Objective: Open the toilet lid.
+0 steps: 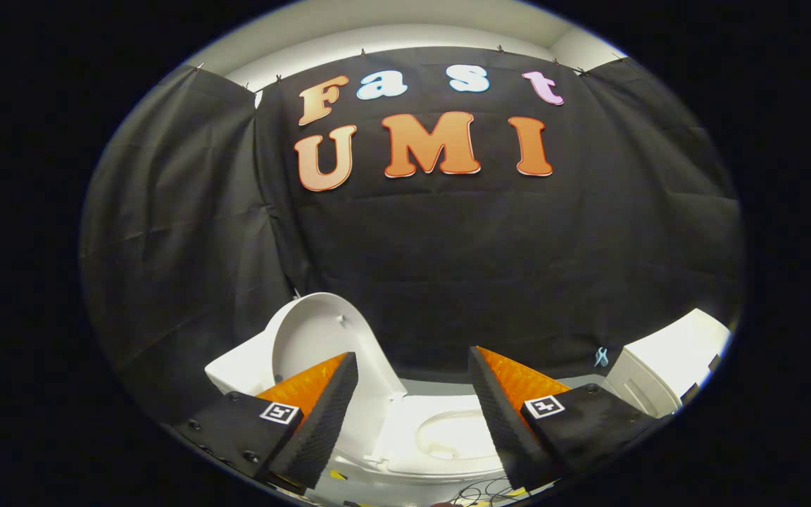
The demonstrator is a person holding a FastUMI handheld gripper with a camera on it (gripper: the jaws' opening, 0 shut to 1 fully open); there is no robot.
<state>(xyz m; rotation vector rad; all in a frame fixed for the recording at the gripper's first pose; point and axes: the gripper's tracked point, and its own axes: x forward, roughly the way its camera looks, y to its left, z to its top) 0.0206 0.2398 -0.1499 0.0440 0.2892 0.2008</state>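
A white toilet sits low between and beyond my fingers. Its lid stands raised, leaning back and to the left against the tank, with its inner face showing. The seat ring lies flat on the bowl in the gap between my fingers. My gripper is open, its orange-and-black fingers spread wide, with nothing between them. The left finger overlaps the lid's lower edge in the view; I cannot tell whether it touches.
A white boxy object stands to the right, beyond the right finger. Black cloth walls close off the back and both sides. A tangle of thin black wire lies on the floor in front of the bowl.
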